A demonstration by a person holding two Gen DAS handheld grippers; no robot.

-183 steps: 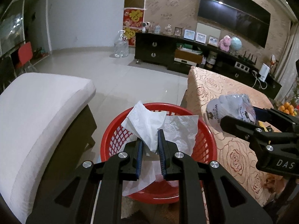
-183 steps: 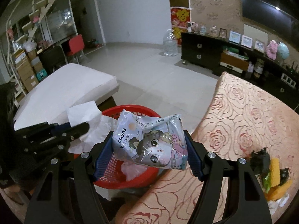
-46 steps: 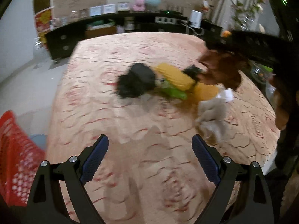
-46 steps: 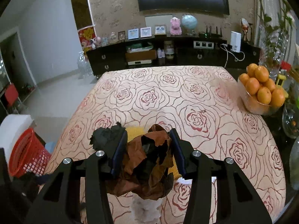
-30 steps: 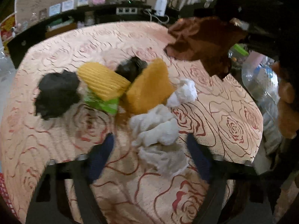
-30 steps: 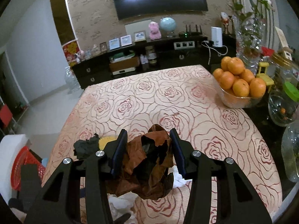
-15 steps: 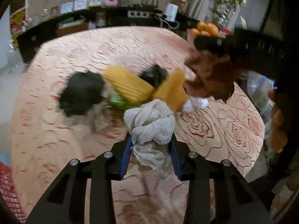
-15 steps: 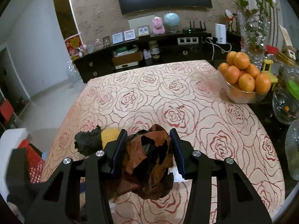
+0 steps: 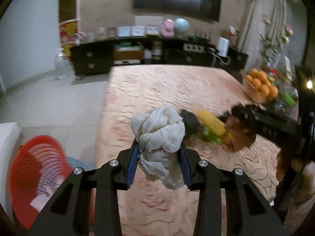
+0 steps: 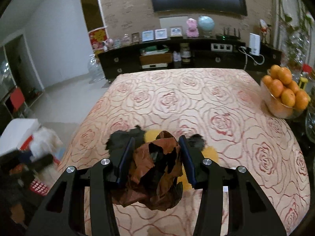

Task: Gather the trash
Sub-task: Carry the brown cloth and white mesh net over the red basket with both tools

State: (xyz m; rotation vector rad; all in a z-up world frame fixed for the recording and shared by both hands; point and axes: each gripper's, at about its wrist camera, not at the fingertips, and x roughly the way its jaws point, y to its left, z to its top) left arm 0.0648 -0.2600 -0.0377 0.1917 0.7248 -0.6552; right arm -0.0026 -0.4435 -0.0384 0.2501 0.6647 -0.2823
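Observation:
My left gripper (image 9: 159,147) is shut on a crumpled white mesh net (image 9: 159,129), lifted above the rose-patterned tablecloth (image 9: 167,82). The red trash basket (image 9: 33,169) sits on the floor at lower left of the left wrist view, with paper inside. My right gripper (image 10: 157,143) is shut on a crumpled brown wrapper (image 10: 155,169); that same wrapper (image 9: 239,135) shows at right in the left wrist view. Left on the table are a yellow corn-like packet (image 9: 213,124), black crumpled scraps (image 10: 126,137) and a green scrap (image 9: 211,137). The mesh net (image 10: 44,139) appears blurred at left in the right wrist view.
A glass bowl of oranges (image 10: 284,96) stands at the table's right edge, with glass jars beside it. A dark TV cabinet (image 10: 177,59) lines the far wall. A white cushioned seat (image 10: 17,131) stands beside the basket. Tiled floor (image 9: 49,98) lies left of the table.
The left gripper closed on the white mesh net, lifted it off the table and swung left toward the basket. The right gripper, still holding the brown wrapper, shifted a little left.

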